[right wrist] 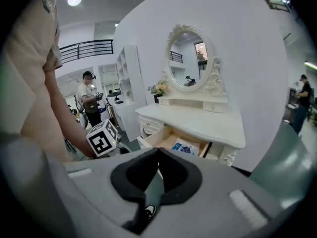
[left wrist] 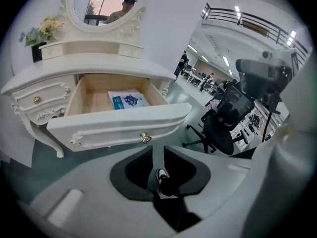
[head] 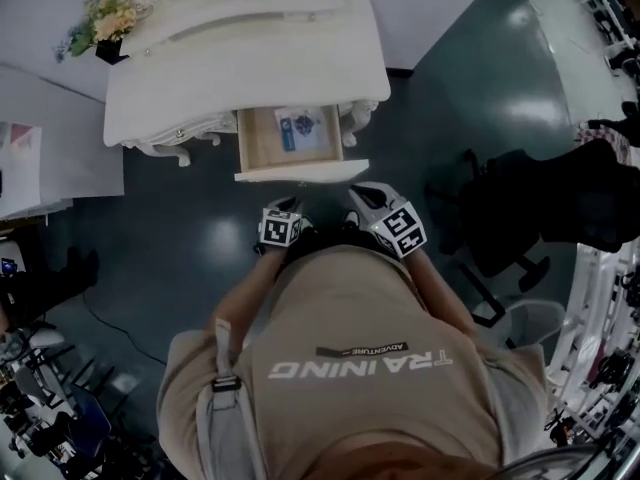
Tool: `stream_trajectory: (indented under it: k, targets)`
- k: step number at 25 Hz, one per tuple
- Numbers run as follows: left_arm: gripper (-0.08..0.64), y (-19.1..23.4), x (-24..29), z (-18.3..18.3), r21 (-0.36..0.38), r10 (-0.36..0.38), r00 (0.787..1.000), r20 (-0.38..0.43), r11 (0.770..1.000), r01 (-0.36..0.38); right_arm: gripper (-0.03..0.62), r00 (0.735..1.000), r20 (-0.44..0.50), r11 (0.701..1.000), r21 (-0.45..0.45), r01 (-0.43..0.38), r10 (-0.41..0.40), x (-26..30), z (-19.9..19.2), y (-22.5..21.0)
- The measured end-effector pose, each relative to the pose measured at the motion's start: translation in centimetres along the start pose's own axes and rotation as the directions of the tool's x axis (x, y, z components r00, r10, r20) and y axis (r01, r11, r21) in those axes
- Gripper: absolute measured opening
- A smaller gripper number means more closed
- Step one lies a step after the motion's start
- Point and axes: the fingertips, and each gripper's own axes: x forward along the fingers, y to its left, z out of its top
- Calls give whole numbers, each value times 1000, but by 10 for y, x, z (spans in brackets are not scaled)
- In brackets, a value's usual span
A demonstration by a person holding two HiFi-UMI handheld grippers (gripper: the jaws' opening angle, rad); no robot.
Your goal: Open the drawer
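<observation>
The white dressing table's point(head: 250, 78) middle drawer point(head: 300, 172) stands pulled out, its wooden bottom bare but for a blue-and-white packet point(head: 300, 126). In the left gripper view the drawer front point(left wrist: 119, 125) with its small brass knob point(left wrist: 144, 137) lies just beyond my left gripper point(left wrist: 158, 150), whose jaws stand a narrow gap apart with nothing between them. Both grippers hang close to the person's body, a little short of the drawer front: the left gripper point(head: 290, 204) and the right gripper point(head: 358, 190). My right gripper point(right wrist: 158, 150) has its tips together, empty, off to the drawer's point(right wrist: 168, 138) side.
A black office chair point(head: 500, 218) stands on the dark floor at the right. Flowers point(head: 108, 18) and an oval mirror point(left wrist: 106, 4) sit on the dressing table. A white cabinet point(head: 50, 138) is at the left. Another person point(right wrist: 89, 98) stands far off.
</observation>
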Motion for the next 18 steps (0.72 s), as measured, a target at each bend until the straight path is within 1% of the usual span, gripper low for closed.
stream_trajectory:
  k: [2,4,6,8,11,12,14,16,18]
  targets:
    - [55,-14,-16,9,-2,9,997,76,1000,-9,3,1000,21,1000,-5,1,-1,-10,8,2]
    - [21,-28,-37,28,4,13,986,165,1000,-14,3,999,40,1000,-22,-4,5,-18,13,1]
    - [8,-43,-55,51,23,12,971,237,1000,-18,3,999,50,999,-37,-12,13,-26,14,-2]
    - [8,-57,-75,78,42,16,948,318,999,-30,3,998,60,999,-44,-16,19,-36,17,-7]
    - [8,-67,-105,124,66,35,900,435,995,-71,3,995,95,999,-41,1,3,-45,38,-22]
    - [8,-69,-116,138,77,41,883,467,993,-87,3,992,128,999,-43,18,-13,-48,50,-28]
    - [8,-72,-138,166,94,52,848,528,988,-119,3,976,210,996,-59,71,-57,-54,77,-40]
    - [8,-75,-160,192,102,69,807,586,982,-157,3,961,267,993,-76,93,-70,-57,100,-49]
    - [8,-77,-182,216,124,96,762,641,966,-226,3,951,306,994,-75,78,-52,-58,120,-52]
